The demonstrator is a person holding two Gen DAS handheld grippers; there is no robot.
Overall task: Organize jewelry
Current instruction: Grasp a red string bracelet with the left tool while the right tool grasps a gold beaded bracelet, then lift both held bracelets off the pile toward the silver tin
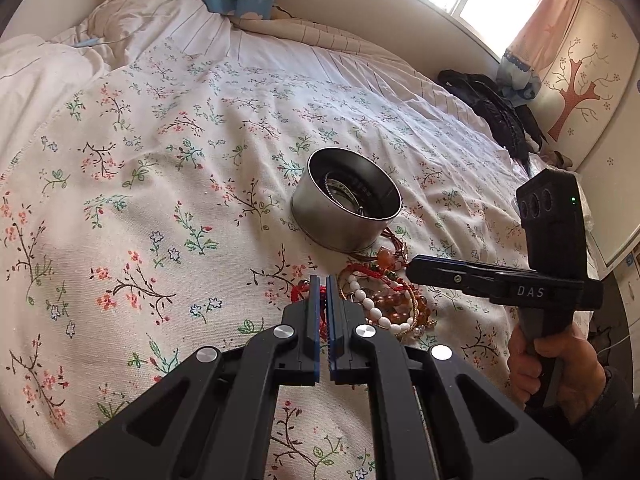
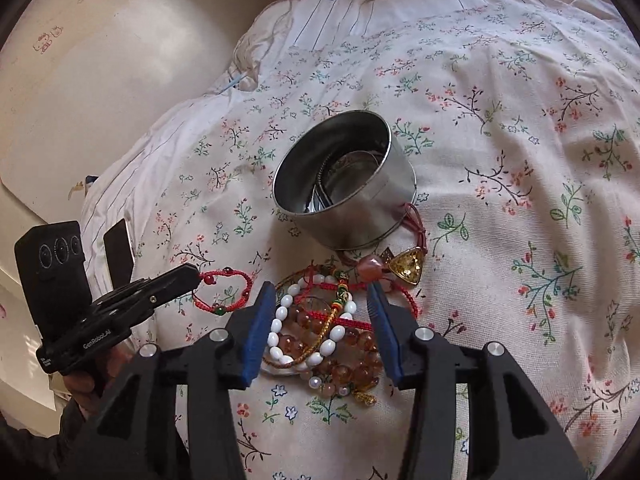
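On the floral bedspread [image 1: 160,160] stands a round metal tin [image 2: 344,184], open on top, with some metal pieces lying inside. Just near of it lies a tangled heap of bracelets [image 2: 332,340]: white beads, amber beads and red cords, with a yellow pendant [image 2: 406,270] at its far right edge. The left gripper [image 1: 322,280] is closed, its jaws pinching a red cord bracelet [image 2: 224,290] at the heap's left side. The right gripper [image 2: 320,300] stands about half open, its jaws on either side of the heap, gripping nothing.
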